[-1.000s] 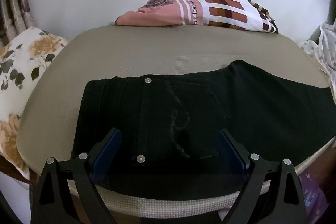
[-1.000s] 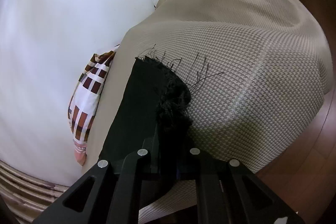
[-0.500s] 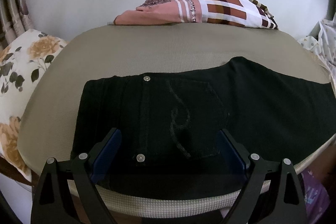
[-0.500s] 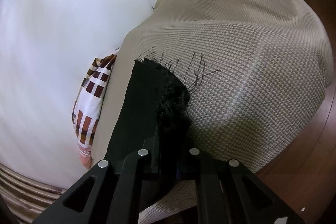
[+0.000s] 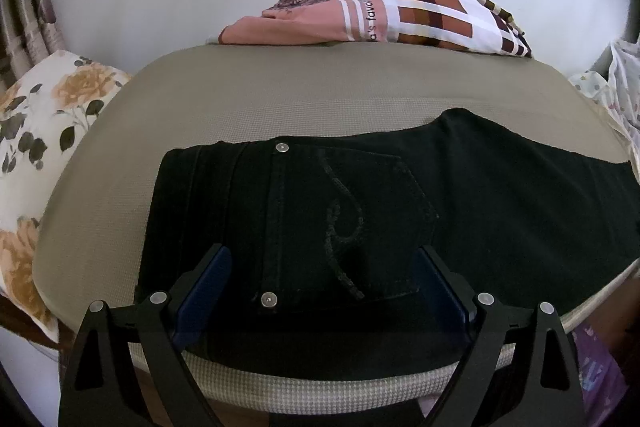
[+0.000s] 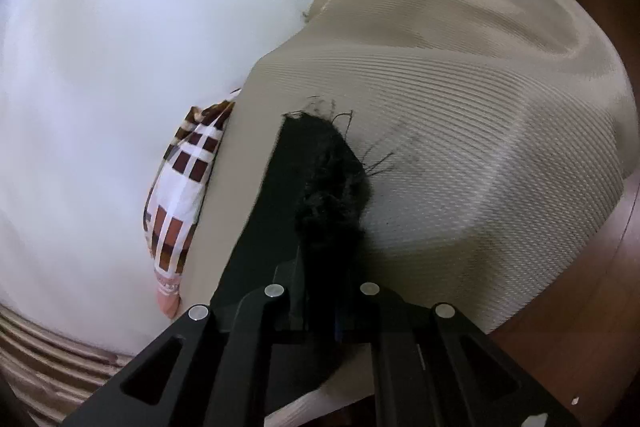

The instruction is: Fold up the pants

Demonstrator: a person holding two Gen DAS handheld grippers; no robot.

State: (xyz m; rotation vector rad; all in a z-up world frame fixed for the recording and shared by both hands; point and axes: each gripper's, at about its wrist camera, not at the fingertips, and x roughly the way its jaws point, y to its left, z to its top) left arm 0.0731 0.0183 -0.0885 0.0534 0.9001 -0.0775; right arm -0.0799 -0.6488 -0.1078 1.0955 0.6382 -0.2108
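Note:
Black pants (image 5: 400, 211) lie flat along the front of a beige mattress (image 5: 280, 107), waist at the left, back pocket up, legs running right. My left gripper (image 5: 322, 267) is open above the waist end, its blue-padded fingers either side of the pocket. My right gripper (image 6: 320, 267) is shut on the frayed leg hem (image 6: 328, 171) of the pants and holds it just above the mattress (image 6: 480, 147). Loose threads hang from the hem.
A folded pink and brown checked cloth (image 5: 392, 15) lies at the mattress's far edge by the white wall; it also shows in the right wrist view (image 6: 184, 195). A floral pillow (image 5: 36, 131) sits at the left. Spotted bedding (image 5: 616, 95) lies at the right. Brown floor (image 6: 600, 347) lies beyond the mattress.
My right gripper has moved with the hem, which now sits a little further in over the mattress. My left gripper has stayed open over the waist, with only a slight shift.

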